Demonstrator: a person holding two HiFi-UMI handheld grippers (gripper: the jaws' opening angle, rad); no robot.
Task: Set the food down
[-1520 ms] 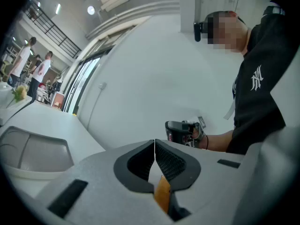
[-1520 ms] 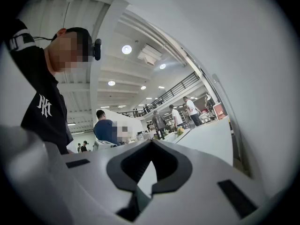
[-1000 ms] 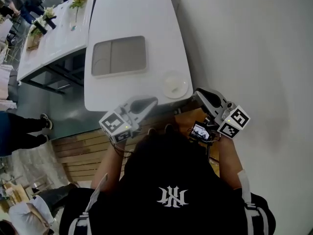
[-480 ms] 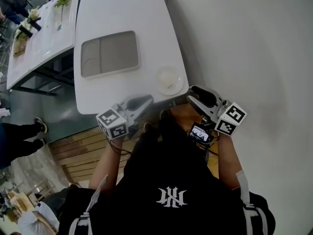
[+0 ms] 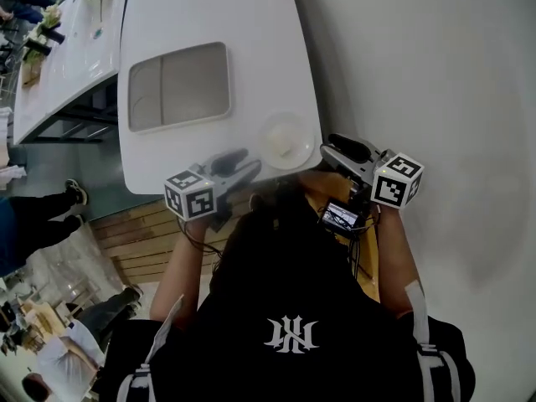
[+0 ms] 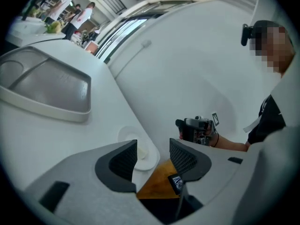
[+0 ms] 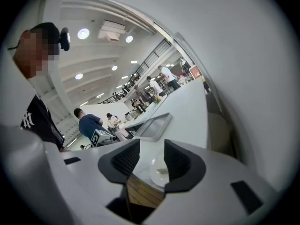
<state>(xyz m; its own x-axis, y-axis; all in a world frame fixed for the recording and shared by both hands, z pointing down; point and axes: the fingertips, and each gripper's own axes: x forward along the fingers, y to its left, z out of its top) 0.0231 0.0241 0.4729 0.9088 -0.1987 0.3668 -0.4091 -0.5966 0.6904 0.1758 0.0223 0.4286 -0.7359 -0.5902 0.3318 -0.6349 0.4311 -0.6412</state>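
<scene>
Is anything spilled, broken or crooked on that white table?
Nothing stands out. The tray lies flat and looks empty on the table. The small plate sits level close to the table's near edge, with a pale bit of food on it. No spill or damage shows.

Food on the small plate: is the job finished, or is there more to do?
Looks done: a pale piece of food lies on the small white plate near the edge of the white table. In hand: nothing; the left gripper and right gripper are opening, empty, clear of the plate. Left: probably only drawing back.
</scene>
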